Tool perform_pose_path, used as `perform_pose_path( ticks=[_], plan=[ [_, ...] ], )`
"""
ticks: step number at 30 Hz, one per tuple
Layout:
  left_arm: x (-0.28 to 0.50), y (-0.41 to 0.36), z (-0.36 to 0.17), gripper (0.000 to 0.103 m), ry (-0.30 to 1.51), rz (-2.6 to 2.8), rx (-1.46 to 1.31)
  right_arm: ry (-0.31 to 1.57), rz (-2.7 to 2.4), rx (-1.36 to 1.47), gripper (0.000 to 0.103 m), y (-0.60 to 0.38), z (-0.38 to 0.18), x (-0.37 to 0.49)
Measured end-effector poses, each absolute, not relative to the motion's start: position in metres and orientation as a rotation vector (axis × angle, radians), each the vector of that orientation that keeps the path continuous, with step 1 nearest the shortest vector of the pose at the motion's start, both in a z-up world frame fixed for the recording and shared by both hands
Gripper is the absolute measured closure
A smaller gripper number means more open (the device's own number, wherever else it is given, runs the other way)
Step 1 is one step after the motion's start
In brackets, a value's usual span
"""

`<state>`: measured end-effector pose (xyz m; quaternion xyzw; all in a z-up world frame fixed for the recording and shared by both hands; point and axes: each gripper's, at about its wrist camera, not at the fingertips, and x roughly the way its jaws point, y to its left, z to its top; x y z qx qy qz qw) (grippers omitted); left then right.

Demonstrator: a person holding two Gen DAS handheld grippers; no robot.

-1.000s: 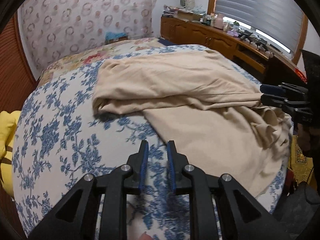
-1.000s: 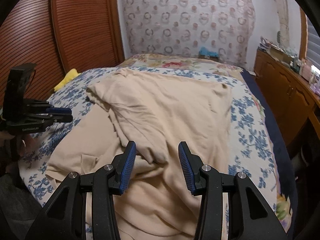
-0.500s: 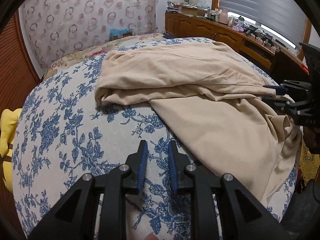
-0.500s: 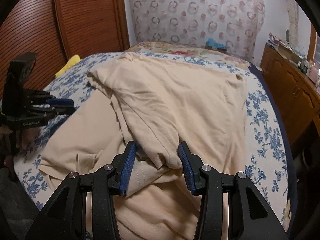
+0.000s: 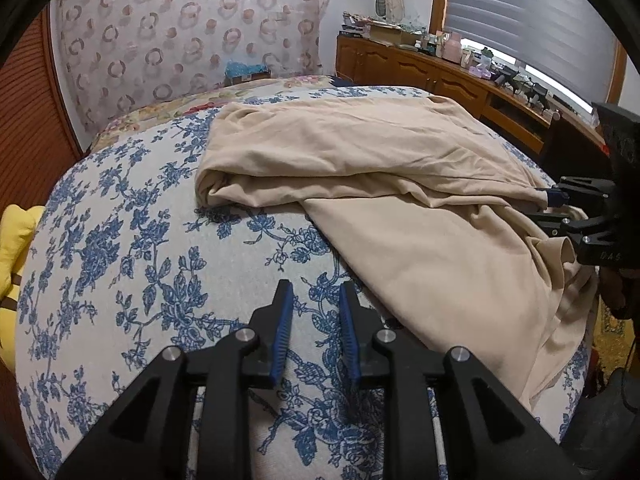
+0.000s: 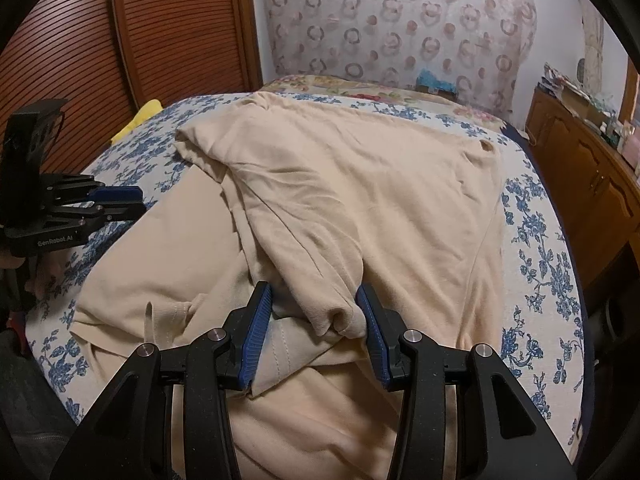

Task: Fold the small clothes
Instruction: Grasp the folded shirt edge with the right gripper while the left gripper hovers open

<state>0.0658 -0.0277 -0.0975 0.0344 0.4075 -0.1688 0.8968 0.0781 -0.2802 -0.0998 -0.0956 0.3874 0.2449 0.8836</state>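
A beige garment (image 5: 400, 168) lies loosely folded and creased across the blue-flowered bedspread (image 5: 120, 260). My left gripper (image 5: 316, 286) hovers over bare bedspread just left of the garment's near edge, its fingers a narrow gap apart with nothing between them. It shows at the far left of the right wrist view as the left gripper (image 6: 142, 201). My right gripper (image 6: 313, 287) stands open low over the garment (image 6: 360, 200), and a rolled sleeve end (image 6: 336, 312) lies between its blue pads without being pinched. The right gripper (image 5: 544, 206) also shows at the garment's right edge.
A wooden dresser (image 5: 420, 72) crowded with small items runs along the window side of the bed, also seen as the dresser (image 6: 580, 152). A yellow object (image 5: 16, 240) lies at the bed's other side beside a slatted wooden door (image 6: 120, 40). A patterned headboard cover (image 5: 180, 40) stands behind.
My right gripper has sunk onto the garment, so the sleeve end now lies between its fingers. The left gripper's gap has widened slightly; it has hardly moved.
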Motion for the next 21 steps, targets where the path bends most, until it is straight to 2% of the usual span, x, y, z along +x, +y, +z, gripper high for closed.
perform_pose_path(
  ticks=[6,9,10,11,14,21],
  plan=[
    [0.066,-0.027,-0.098,0.082,0.845,-0.367,0.069,0.812,0.519,-0.203,0.059,-0.28,-0.101,0.08],
    [0.067,-0.026,-0.098,0.082,0.844,-0.368,0.061,0.807,0.543,-0.213,0.073,-0.277,-0.101,0.078],
    [0.067,-0.026,-0.098,0.082,0.845,-0.369,0.061,0.8,0.541,-0.228,0.082,-0.276,-0.101,0.077],
    [0.067,-0.027,-0.098,0.081,0.846,-0.371,0.061,0.794,0.537,-0.239,0.088,-0.274,-0.1,0.076],
    [0.067,-0.027,-0.099,0.078,0.847,-0.384,0.052,0.762,0.537,-0.229,0.094,-0.276,-0.093,0.072],
    [0.066,-0.034,-0.098,0.073,0.851,-0.43,0.074,0.642,0.5,-0.194,0.096,-0.292,-0.057,0.064]
  ],
)
